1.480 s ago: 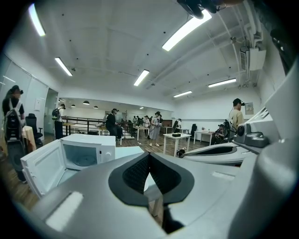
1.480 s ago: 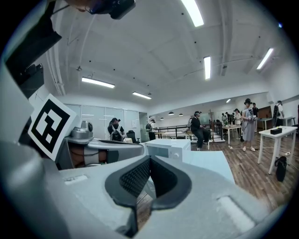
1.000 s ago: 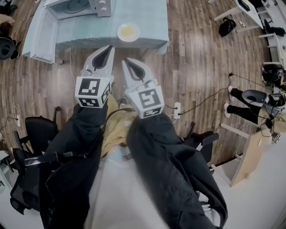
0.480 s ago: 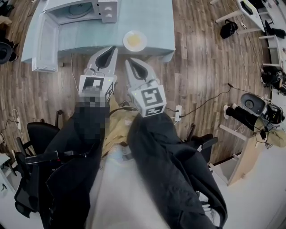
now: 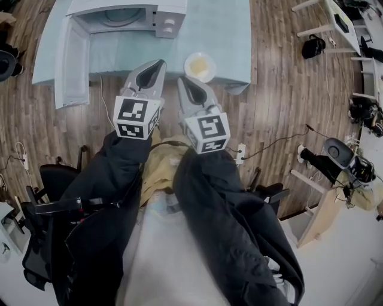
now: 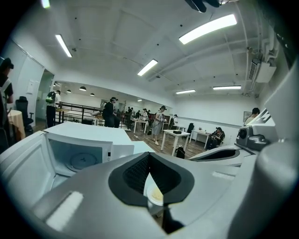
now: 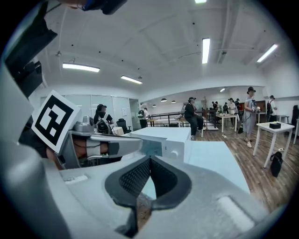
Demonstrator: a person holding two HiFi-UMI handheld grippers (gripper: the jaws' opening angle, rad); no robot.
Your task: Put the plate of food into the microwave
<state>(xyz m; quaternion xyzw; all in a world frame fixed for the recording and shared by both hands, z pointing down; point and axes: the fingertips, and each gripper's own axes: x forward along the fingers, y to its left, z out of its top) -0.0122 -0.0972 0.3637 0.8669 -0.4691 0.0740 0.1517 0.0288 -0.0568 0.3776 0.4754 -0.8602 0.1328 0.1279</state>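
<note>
Approach nearly done: table sat closer than a second before. Left gripper and right gripper, both clenched empty, reached its near edge. Plate lay untouched right of the open microwave; pickup remained.

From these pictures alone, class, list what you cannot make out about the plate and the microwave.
Food on the plate: too small in the head view; mostly behind the left claw in its own view.
Microwave: top cut off by the head view's upper edge; markings at its knobs too small.
</note>
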